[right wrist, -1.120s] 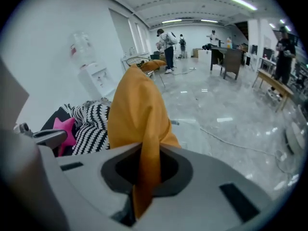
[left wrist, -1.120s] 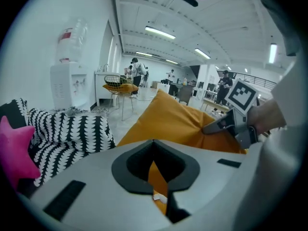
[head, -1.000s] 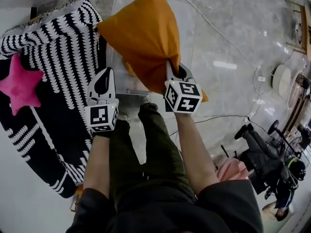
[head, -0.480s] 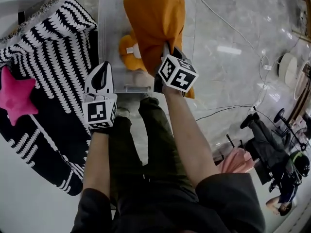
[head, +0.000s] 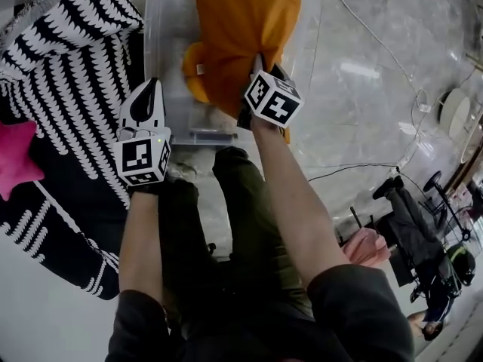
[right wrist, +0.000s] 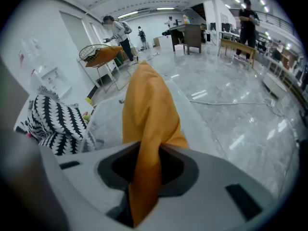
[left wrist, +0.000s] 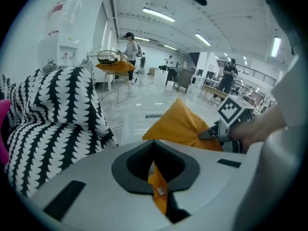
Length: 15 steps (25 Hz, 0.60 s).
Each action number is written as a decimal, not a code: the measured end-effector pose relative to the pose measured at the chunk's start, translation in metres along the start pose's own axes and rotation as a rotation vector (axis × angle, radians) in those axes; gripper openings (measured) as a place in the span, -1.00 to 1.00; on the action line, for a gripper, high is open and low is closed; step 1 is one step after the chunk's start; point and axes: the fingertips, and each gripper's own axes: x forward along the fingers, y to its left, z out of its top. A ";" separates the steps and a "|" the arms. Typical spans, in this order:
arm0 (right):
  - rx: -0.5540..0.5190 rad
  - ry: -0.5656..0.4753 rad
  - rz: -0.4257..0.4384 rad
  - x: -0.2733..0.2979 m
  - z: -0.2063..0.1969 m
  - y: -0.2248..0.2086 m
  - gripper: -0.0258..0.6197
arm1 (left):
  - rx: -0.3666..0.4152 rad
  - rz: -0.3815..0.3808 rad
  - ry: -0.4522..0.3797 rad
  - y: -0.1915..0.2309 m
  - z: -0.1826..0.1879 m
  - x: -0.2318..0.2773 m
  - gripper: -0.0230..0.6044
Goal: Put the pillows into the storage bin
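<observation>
**Pillow over bin: drop depends on what sits under the right jaws**

Pinching the near corner of the orange pillow (head: 245,21) in the right gripper (head: 256,70). Jaws just easing apart, with cloth between the pads and looking nipped. Running long axis straight away from the jaws, ahead and down into the clear storage bin (head: 202,136). Judging the bulk already inside the walls, with only the held corner near the front rim, just ahead of the tool. Overlapping a second orange pillow (head: 198,66) in the bin, left of the jaws, tag showing. Parking the left gripper (head: 153,85) beside the bin's left wall, jaws a slit apart, pinching nothing, and farther from the held pillow than the right. Probably needs only wider jaws, maybe a short push forward to clear the rim.
</observation>
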 end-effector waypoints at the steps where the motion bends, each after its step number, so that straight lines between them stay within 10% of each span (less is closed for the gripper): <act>1: -0.032 -0.012 -0.004 0.005 0.006 -0.002 -0.61 | 0.000 0.002 -0.001 0.001 -0.003 0.002 -0.93; 10: -0.520 -0.042 -0.121 -0.014 0.051 -0.018 -0.18 | -0.040 0.047 -0.010 -0.001 0.007 -0.020 -0.93; 15: -0.824 -0.153 0.025 -0.055 0.096 0.051 -0.18 | -0.068 0.111 -0.066 0.019 0.045 -0.051 -0.93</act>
